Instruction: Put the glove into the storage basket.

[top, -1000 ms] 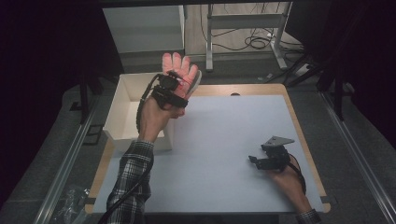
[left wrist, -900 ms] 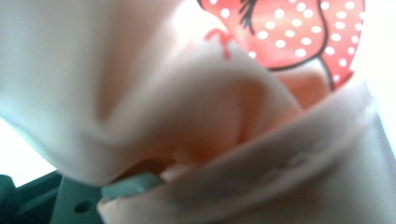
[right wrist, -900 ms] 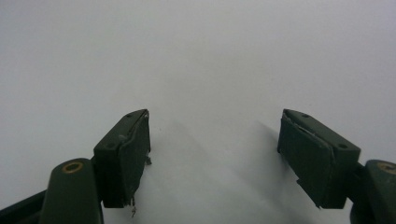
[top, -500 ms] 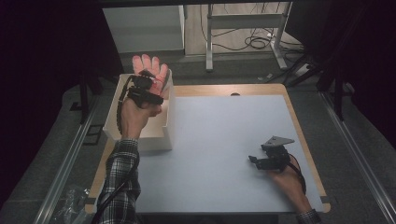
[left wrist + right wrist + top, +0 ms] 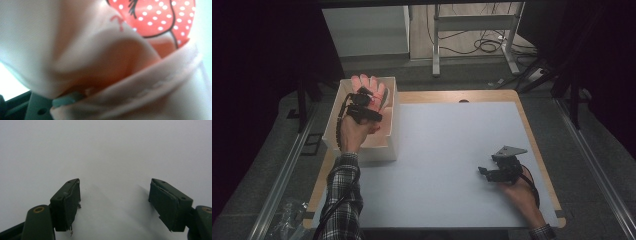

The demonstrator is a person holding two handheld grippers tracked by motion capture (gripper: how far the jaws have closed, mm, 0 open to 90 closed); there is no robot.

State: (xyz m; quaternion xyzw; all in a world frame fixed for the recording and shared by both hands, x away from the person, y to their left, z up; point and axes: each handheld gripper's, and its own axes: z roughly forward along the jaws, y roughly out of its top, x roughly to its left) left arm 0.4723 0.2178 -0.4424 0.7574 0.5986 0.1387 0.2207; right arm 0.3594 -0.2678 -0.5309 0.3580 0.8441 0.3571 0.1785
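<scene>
Dim room, white desk (image 5: 452,150). Pink cloth (image 5: 371,86) held over box (image 5: 392,145), pinched in your left tongs (image 5: 373,102). Drop not yet made. Your right tongs (image 5: 115,202) rest wide apart on desk, idle, holding nothing.

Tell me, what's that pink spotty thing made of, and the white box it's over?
The pink spotty thing looks like soft cloth: it folds and bunches, has a stitched hem, and carries a printed red patch with white dots. The white box looks like thin, stiff board or plastic with a matte finish; its flat, straight walls suggest that, but I can't tell which.
</scene>
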